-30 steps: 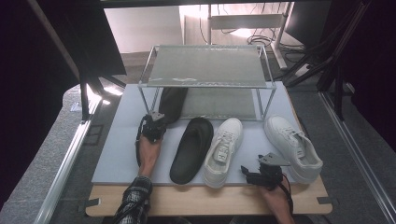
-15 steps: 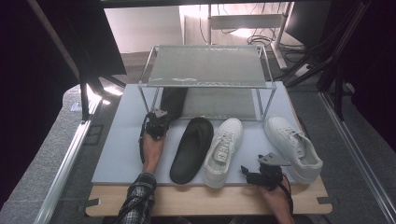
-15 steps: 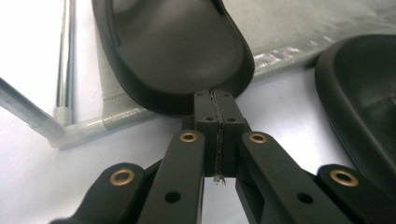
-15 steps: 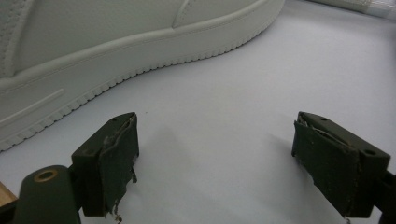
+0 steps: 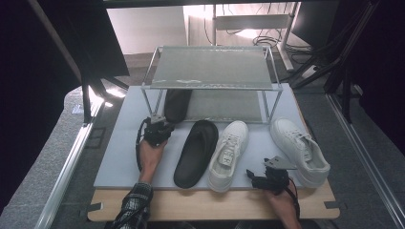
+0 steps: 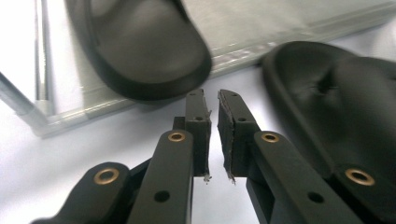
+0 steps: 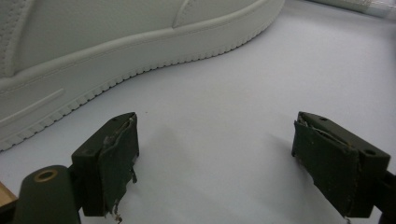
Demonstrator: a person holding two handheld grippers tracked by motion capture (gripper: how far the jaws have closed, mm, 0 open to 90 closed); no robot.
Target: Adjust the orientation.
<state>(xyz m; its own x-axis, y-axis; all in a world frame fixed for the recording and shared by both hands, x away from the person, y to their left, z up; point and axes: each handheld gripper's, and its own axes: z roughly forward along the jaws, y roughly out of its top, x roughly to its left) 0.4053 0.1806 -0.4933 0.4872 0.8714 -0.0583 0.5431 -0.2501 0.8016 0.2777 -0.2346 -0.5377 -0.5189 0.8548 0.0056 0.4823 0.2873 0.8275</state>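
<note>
One black slipper lies on the lower shelf of the wire rack, heel toward me. Just in front of that heel my left gripper stands slightly open. Its jaws have just been opening, and the narrow gap holds nothing. The second black slipper lies on the grey mat to the gripper's right. A white sneaker lies beside that slipper, and another farther right. My right gripper rests near the mat's front edge, wide open and bare, beside a sneaker's sole.
The grey mat lies on a wooden board. The rack's legs and lower shelf rim stand close to my left gripper. Its top shelf is bare. Cables and desk legs lie beyond the table.
My left gripper edged toward the rack, then drew back a little toward the person. The right gripper and all the shoes kept still.
</note>
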